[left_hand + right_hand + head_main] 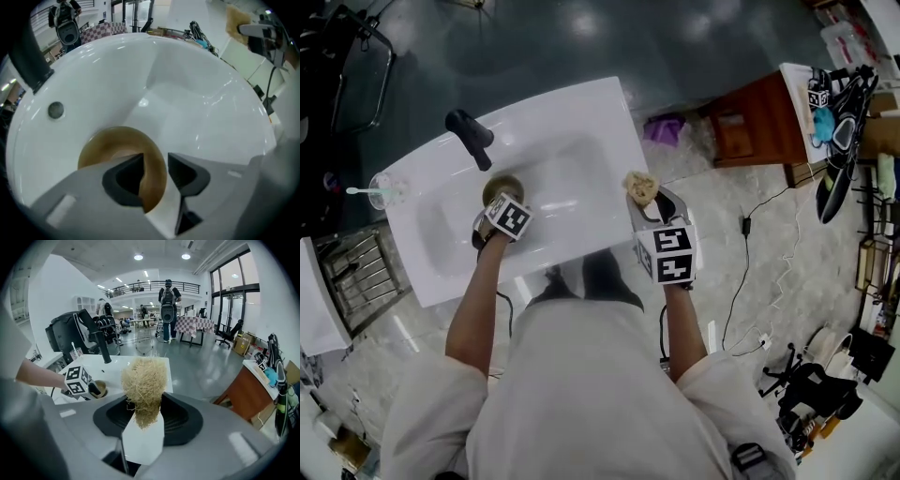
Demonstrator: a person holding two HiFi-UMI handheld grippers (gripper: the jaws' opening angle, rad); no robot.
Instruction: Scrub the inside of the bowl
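Note:
A brown bowl (501,187) sits in the white sink (581,103) below the black faucet (471,137). My left gripper (493,204) reaches over the bowl's near rim. In the left gripper view the bowl (112,145) has its rim between the jaws of the left gripper (155,161); the rim lies by the left jaw, with a white gap before the right jaw, so the jaws stand open. My right gripper (645,201) hovers over the sink's right edge, shut on a straw-coloured scrubber (641,187). The scrubber (144,385) sticks up from the right gripper (146,412).
The sink's drain (56,109) lies beyond the bowl. A clear cup with a toothbrush (384,190) stands at the sink's left corner. A wooden cabinet (750,122) is to the right, a cable (741,281) runs over the floor, and a metal rack (352,272) stands at the left.

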